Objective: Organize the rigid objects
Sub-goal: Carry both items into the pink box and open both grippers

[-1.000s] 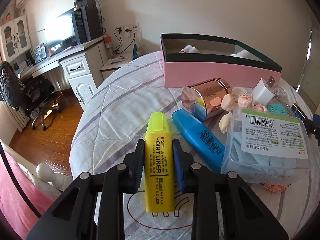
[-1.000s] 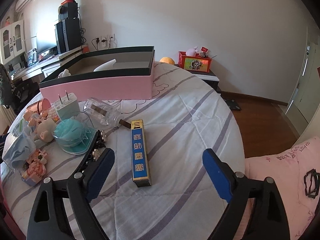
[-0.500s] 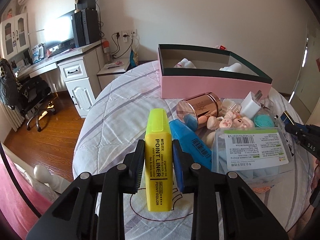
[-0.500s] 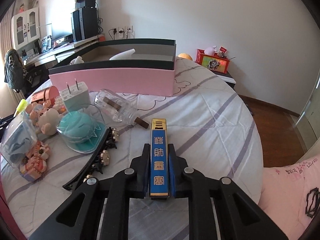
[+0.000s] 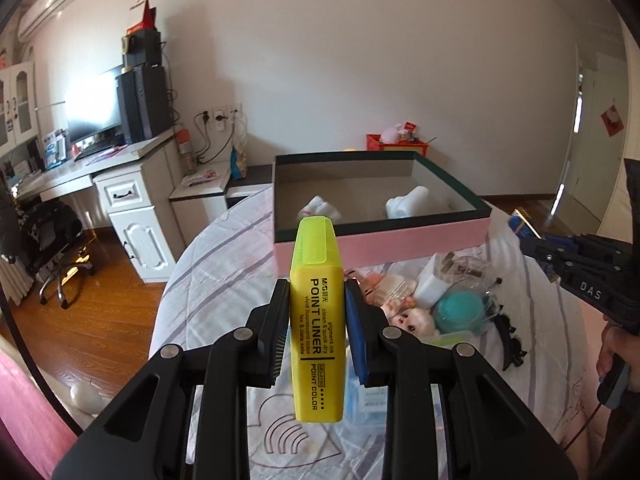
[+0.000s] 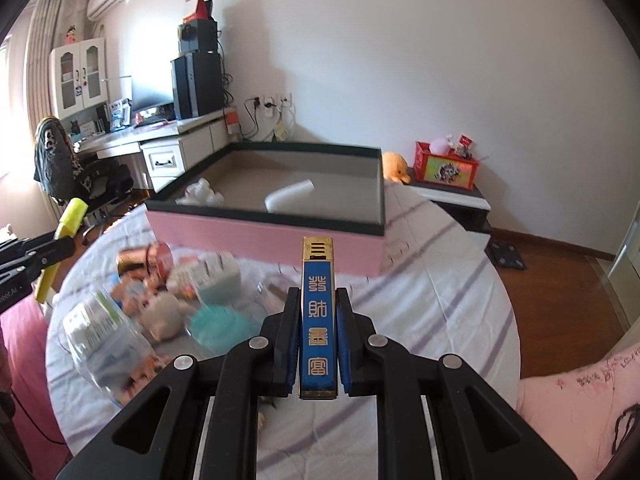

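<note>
My left gripper (image 5: pixel 316 336) is shut on a yellow highlighter (image 5: pixel 318 320) and holds it in the air above the round table. My right gripper (image 6: pixel 318 336) is shut on a long blue and gold box (image 6: pixel 318 320), also lifted. The pink storage box (image 5: pixel 380 236) with a dark rim stands at the back of the table; it also shows in the right wrist view (image 6: pixel 272 236). Two white items (image 5: pixel 408 202) lie inside it. The highlighter in the left gripper shows at the left of the right wrist view (image 6: pixel 66 228).
On the striped tablecloth (image 6: pixel 432 292) lie a copper tin (image 6: pixel 146 260), a white charger (image 5: pixel 430 286), a teal round item (image 5: pixel 460 314), a doll (image 5: pixel 412 318), a clear plastic box (image 6: pixel 100 328) and a black hair clip (image 5: pixel 508 340). A desk (image 5: pixel 120 184) stands at the left.
Both grippers have risen from the table with their objects and now look over the pink box from higher up. One second ago the right gripper was open; it has closed on the blue box.
</note>
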Demonstrator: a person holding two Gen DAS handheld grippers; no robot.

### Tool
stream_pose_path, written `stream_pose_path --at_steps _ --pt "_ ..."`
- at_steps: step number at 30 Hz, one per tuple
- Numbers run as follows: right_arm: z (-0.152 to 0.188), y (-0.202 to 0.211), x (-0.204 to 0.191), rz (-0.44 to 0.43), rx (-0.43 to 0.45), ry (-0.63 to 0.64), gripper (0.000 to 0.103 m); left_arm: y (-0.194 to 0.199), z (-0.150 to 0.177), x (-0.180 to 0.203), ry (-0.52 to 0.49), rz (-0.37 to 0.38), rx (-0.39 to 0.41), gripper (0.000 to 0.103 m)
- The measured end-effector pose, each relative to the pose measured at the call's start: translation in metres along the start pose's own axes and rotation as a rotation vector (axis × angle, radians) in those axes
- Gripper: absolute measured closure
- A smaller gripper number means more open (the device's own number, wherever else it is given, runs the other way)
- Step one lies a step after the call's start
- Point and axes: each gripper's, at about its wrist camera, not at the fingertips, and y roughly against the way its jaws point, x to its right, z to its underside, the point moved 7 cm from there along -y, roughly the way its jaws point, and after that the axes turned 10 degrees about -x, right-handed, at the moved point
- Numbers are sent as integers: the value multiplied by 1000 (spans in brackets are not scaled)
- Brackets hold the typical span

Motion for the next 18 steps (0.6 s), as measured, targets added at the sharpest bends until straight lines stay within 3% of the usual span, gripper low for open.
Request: stream_pose_path --at_steps 9,13,18 --pt "-71 -14 -11 -22 45 67 87 -41 -92 45 -116 73 -1 76" --pt "-102 -44 0 -11 22 62 87 -87 -128 57 -120 127 -74 76" --pt "-119 -94 13 -6 -48 42 87 -144 -142 63 -127 91 -175 76"
